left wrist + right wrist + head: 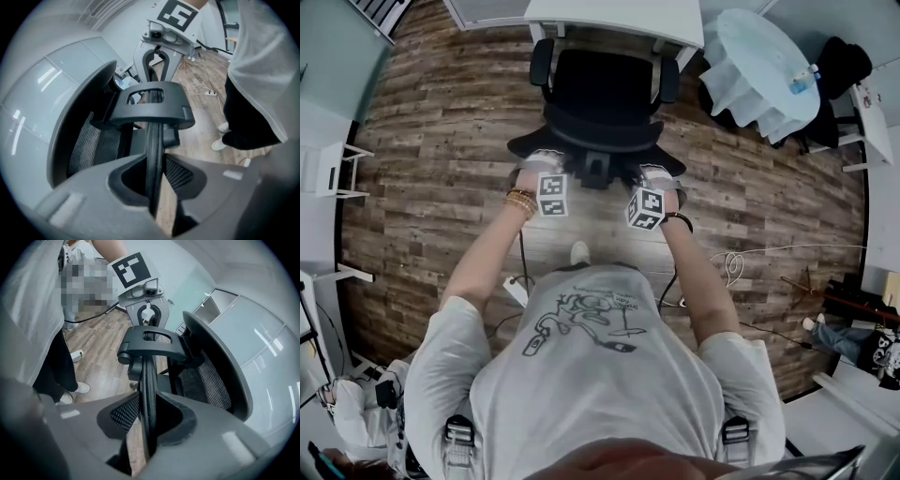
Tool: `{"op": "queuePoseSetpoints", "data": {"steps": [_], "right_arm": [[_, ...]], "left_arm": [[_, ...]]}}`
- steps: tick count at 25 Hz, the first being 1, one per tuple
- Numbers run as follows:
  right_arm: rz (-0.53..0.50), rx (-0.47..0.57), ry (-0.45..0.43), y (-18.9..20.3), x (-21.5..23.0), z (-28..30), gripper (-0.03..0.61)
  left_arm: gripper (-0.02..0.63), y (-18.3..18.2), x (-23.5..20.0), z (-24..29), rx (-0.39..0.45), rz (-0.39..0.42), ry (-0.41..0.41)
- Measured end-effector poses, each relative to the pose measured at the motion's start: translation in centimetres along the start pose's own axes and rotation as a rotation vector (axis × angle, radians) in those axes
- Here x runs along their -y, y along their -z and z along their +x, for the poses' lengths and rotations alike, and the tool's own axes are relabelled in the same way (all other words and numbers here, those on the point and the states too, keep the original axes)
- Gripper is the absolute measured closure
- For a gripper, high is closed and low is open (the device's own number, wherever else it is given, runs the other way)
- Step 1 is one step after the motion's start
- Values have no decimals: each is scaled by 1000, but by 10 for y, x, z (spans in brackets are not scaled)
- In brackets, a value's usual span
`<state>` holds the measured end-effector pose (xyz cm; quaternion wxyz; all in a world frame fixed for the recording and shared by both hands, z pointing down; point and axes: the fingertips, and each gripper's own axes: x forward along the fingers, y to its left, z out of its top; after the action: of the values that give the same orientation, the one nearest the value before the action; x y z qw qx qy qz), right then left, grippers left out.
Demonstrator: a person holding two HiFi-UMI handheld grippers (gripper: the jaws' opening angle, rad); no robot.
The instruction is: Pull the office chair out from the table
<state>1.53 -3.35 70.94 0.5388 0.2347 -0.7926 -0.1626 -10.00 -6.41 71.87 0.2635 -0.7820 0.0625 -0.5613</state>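
The black office chair [602, 89] stands with its seat just in front of the white table [623, 17]. Both grippers hold the top rim of its backrest. My left gripper [540, 174] is shut on the thin black rim [153, 150], which runs between its jaws [154, 190]. My right gripper [654, 180] is shut on the same rim [149, 380], further to the right [147, 430]. Each gripper view shows the chair's headrest bracket [154, 105] and the other gripper [163, 47] beyond it. The mesh back [206, 380] curves away below.
A round table under a white cloth [759, 61] with a bottle [803, 81] stands at the upper right. Cables [736, 267] lie on the wooden floor at the right. A white frame [337, 169] is at the left. The person's feet [579, 251] are right behind the chair.
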Motion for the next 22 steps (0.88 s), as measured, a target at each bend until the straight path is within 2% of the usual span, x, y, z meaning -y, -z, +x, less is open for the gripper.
{"op": "queuePoseSetpoints", "data": {"steps": [22], "right_arm": [[-6, 5, -9, -11, -80, -52, 476]], "left_arm": [[515, -24, 83, -44, -7, -16, 2]]}}
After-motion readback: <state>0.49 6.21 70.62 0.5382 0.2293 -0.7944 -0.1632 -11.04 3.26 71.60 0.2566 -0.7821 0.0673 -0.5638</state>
